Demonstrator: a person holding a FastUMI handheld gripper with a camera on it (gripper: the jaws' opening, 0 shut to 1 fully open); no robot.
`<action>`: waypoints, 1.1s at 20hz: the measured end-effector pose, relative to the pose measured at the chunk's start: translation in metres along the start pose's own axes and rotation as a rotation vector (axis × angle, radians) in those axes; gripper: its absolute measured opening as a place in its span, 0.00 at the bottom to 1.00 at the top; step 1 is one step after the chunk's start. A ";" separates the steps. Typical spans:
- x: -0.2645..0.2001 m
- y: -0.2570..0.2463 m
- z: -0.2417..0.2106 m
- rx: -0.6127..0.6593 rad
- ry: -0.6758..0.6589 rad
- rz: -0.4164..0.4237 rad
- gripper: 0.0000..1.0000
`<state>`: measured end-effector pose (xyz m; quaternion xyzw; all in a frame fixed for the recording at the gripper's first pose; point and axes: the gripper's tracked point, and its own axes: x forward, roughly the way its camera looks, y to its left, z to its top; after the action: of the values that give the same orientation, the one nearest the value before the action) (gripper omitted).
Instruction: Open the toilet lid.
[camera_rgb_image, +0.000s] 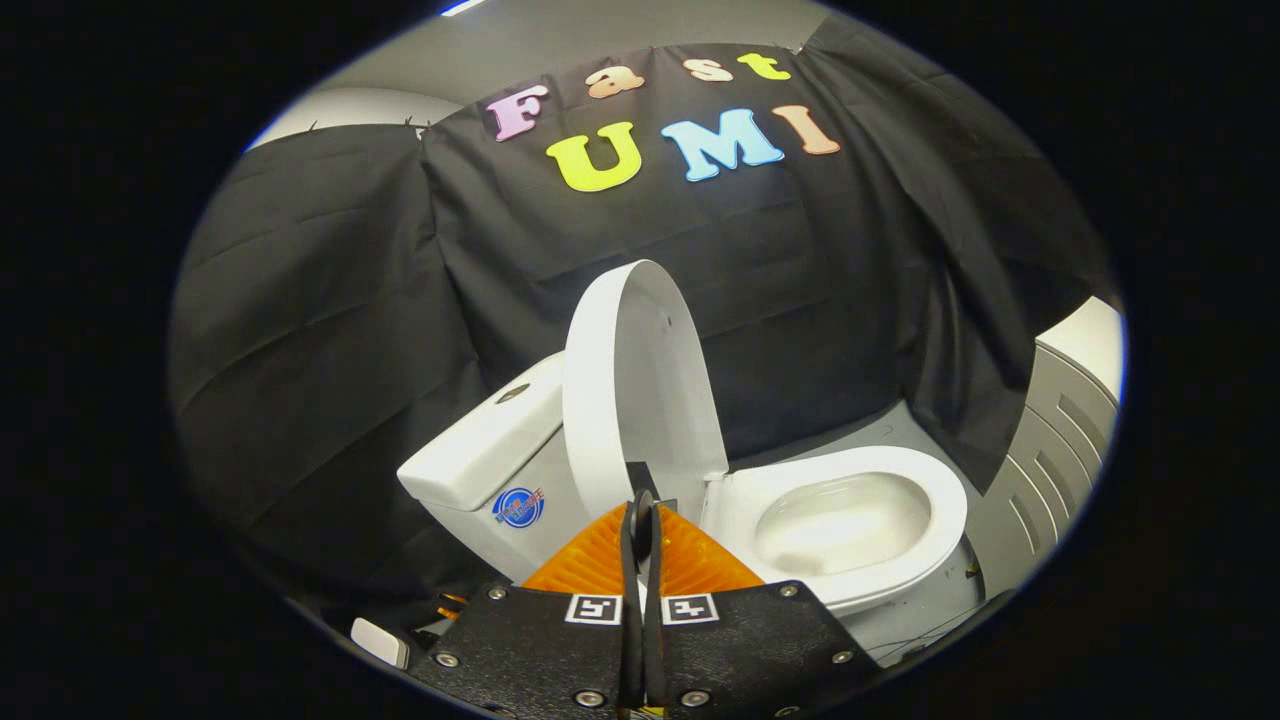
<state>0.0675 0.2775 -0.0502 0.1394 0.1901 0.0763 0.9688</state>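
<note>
Nearest, tongs (641, 520) pressed together, gripping nothing. Just ahead, lid (640, 380) raised upright, leaning back toward tank (480, 445). Beyond to the right, seat (850, 520) down, bowl exposed. Task looks done. Risk: lid tipping forward and slamming if not resting fully back, or nudged by tongs while retreating.

Tongs-mounted fisheye looks forward, near the toilet (700, 480), slightly above.
</note>
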 end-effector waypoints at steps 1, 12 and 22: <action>0.001 0.002 -0.001 0.001 -0.002 0.001 0.00; 0.015 0.033 -0.007 -0.046 0.000 0.036 0.00; 0.033 0.065 -0.014 -0.079 -0.005 0.181 0.01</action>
<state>0.0859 0.3497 -0.0549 0.1180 0.1712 0.1703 0.9632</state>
